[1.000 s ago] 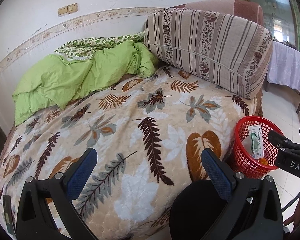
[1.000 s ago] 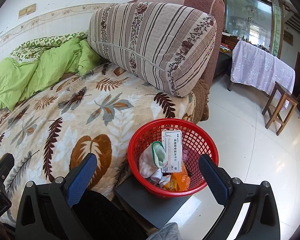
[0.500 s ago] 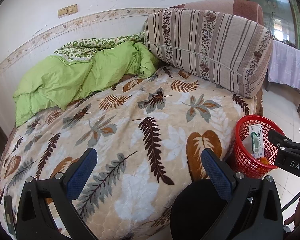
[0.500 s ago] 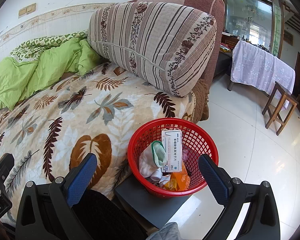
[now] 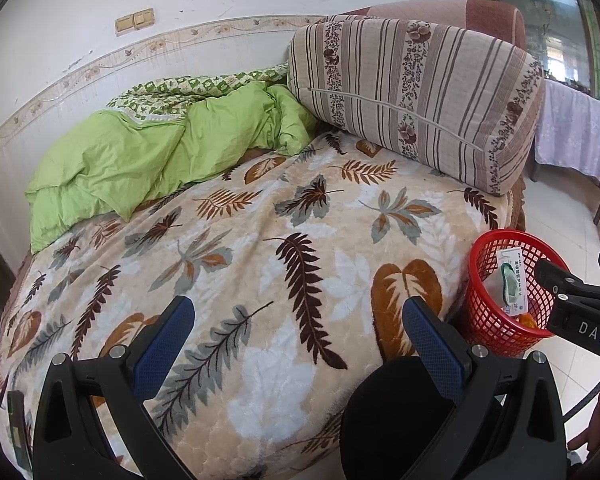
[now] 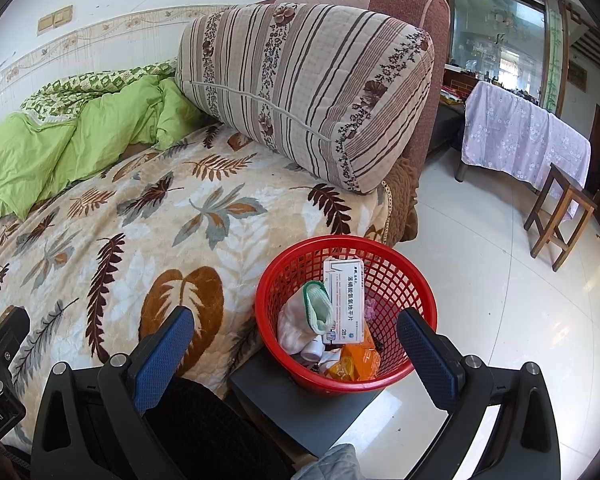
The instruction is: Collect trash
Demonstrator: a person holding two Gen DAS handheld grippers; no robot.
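Observation:
A red mesh basket (image 6: 346, 308) stands on a dark flat stand beside the bed and holds a white medicine box (image 6: 344, 300), a green-edged white cloth (image 6: 318, 308), an orange wrapper (image 6: 358, 362) and other scraps. My right gripper (image 6: 294, 344) hovers open just in front of the basket, nothing between its blue-padded fingers. In the left wrist view the same basket (image 5: 504, 292) sits at the right, and my left gripper (image 5: 298, 344) is open and empty over the leaf-patterned blanket (image 5: 260, 248). I see no loose trash on the blanket.
A green quilt (image 5: 160, 152) is bunched at the bed's far left; a striped bolster (image 5: 412, 96) leans on the headboard. A black round cushion (image 5: 404, 412) lies near the front. Tiled floor (image 6: 500, 300), a cloth-covered table (image 6: 524, 136) and a wooden stool (image 6: 560, 212) are to the right.

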